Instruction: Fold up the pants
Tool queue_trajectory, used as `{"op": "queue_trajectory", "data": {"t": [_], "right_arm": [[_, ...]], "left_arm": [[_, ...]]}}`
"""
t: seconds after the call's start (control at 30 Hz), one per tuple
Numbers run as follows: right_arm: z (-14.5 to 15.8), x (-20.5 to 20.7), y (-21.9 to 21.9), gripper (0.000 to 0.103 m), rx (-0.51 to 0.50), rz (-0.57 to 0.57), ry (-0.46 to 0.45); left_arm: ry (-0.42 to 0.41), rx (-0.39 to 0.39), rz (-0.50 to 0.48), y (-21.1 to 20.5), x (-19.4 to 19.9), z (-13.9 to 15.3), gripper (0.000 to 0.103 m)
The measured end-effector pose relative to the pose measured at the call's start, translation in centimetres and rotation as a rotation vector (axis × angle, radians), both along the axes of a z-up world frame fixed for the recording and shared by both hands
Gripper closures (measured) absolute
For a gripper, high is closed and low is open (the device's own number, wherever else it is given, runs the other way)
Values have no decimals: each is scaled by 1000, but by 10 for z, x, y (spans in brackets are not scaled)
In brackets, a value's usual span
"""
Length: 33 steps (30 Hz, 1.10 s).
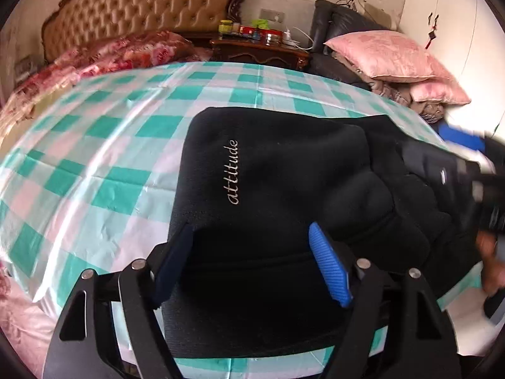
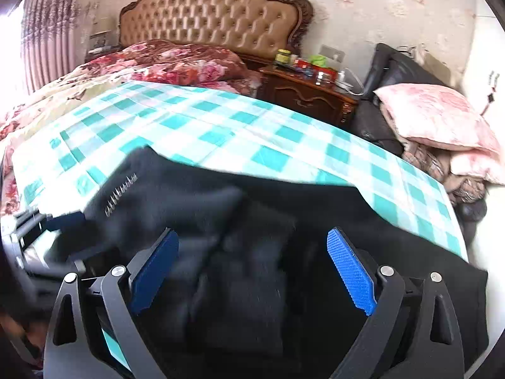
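Black pants (image 1: 277, 170) with the word "attitude" stitched in white lie bunched and partly folded on a green-and-white checked cloth (image 1: 94, 145) on the bed. My left gripper (image 1: 252, 265) is open, its blue pads spread over the near edge of the pants. My right gripper (image 2: 252, 268) is open too, jaws wide above the dark fabric (image 2: 246, 252), which is blurred in that view. The right gripper shows blurred at the right edge of the left wrist view (image 1: 473, 177). The left gripper shows at the left edge of the right wrist view (image 2: 63, 221).
A tufted headboard (image 2: 214, 19) and floral quilt (image 2: 176, 63) are at the back. A wooden nightstand (image 2: 309, 94) with jars stands beside the bed. A black leather chair (image 2: 388, 72) with pink pillows (image 2: 438, 113) is at the right.
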State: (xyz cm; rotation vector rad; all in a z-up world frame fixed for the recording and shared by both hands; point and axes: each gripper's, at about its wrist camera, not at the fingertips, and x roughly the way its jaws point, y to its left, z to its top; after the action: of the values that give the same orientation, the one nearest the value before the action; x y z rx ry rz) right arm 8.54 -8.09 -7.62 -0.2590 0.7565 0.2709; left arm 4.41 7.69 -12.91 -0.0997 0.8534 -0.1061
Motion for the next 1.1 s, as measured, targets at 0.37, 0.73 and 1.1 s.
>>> {"op": "queue_trajectory", "data": {"t": [0.37,0.73,1.1], "right_arm": [[-55,81,10,38,-35,-58,232],[-62,81,3,39,-1,-38,242],[-66,81,0,38,7,-26,234]], "left_arm": [[-98,29,132,22,-4,34,14],[93,-54,-15,49,114,29,44],[130,-86,-77,55,165,19,103]]}}
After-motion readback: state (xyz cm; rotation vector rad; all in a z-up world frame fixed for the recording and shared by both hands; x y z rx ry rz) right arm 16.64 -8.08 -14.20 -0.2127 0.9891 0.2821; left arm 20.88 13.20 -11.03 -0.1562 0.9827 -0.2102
